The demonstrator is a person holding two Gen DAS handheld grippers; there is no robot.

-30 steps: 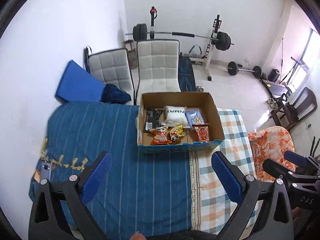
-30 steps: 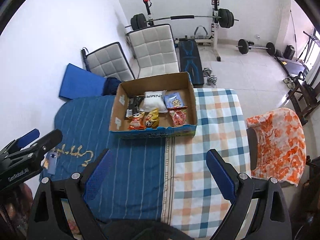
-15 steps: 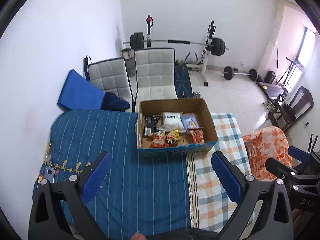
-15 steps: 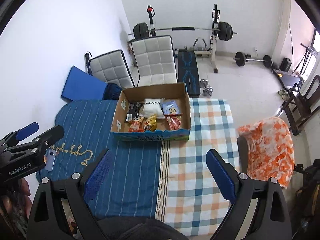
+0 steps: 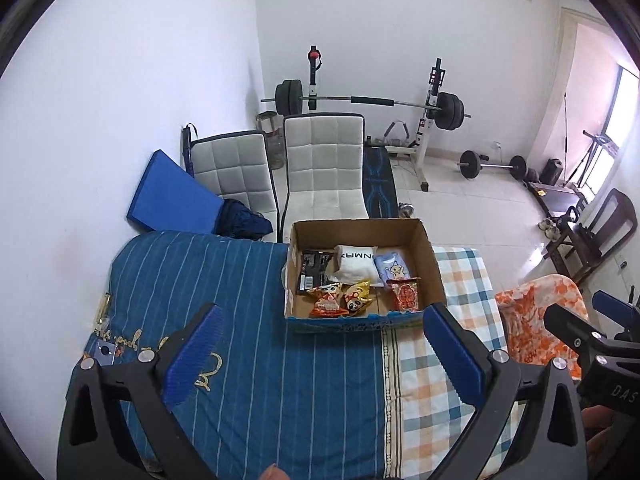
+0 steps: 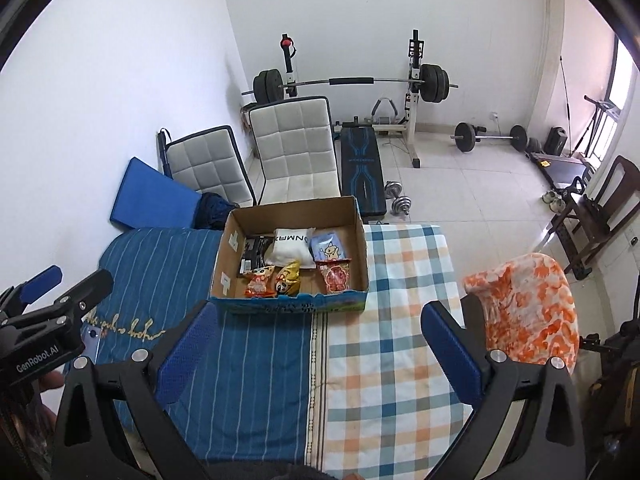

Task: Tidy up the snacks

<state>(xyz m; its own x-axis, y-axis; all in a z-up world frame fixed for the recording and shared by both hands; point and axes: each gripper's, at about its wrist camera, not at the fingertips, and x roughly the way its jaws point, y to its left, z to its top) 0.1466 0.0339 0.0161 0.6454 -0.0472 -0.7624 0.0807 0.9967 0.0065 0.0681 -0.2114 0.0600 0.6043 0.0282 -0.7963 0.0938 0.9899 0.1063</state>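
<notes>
One cardboard box [image 5: 362, 236] is holding six snack packets [image 5: 405, 294]; two white chairs [image 5: 325, 168] are standing behind it.

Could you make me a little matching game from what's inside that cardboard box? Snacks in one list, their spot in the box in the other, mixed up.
Things:
1. white packet
2. red packet
3. black packet
4. yellow panda packet

Places in the cardboard box, seen from the right wrist view:
A. far left
B. near right
C. far middle
D. near middle

Pairs: 1-C, 2-B, 3-A, 4-D
</notes>
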